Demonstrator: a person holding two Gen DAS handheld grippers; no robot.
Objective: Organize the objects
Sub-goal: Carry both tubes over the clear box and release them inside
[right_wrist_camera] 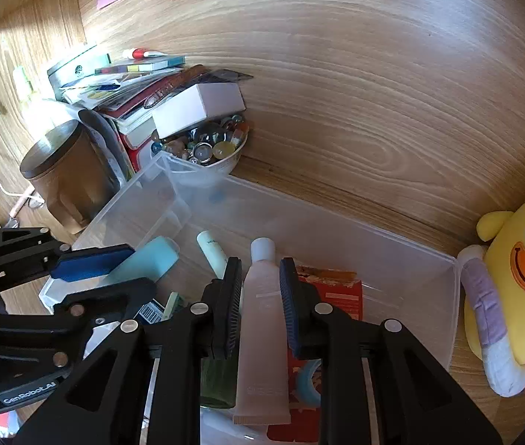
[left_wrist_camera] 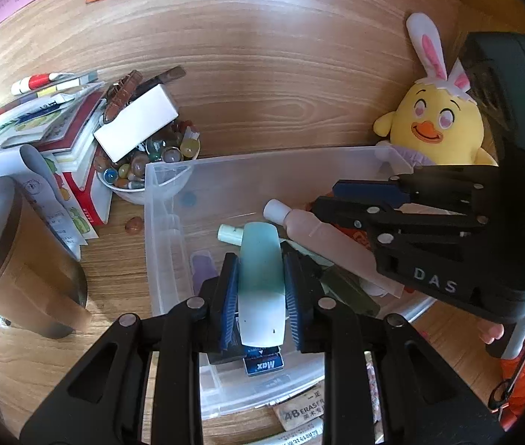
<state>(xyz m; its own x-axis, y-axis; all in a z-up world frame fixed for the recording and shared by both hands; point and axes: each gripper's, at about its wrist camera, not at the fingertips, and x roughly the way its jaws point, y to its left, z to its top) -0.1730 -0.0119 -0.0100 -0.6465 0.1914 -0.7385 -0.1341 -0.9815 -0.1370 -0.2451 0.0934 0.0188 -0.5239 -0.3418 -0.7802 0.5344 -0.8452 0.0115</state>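
Wooden desk [left_wrist_camera: 281, 85], wood-grain top, wood panel behind. Clear plastic bin [left_wrist_camera: 262, 159] sits at centre. At 10 o'clock of it: white bowl of marbles [left_wrist_camera: 140, 170] touching the bin's corner, stack of books and papers [left_wrist_camera: 51, 129] just beyond. Brown lidded jar [left_wrist_camera: 14, 259] at 9 o'clock. One loose marble [left_wrist_camera: 134, 224] between bowl and jar. Yellow chick plush [left_wrist_camera: 436, 126] at 2 o'clock, against the bin.
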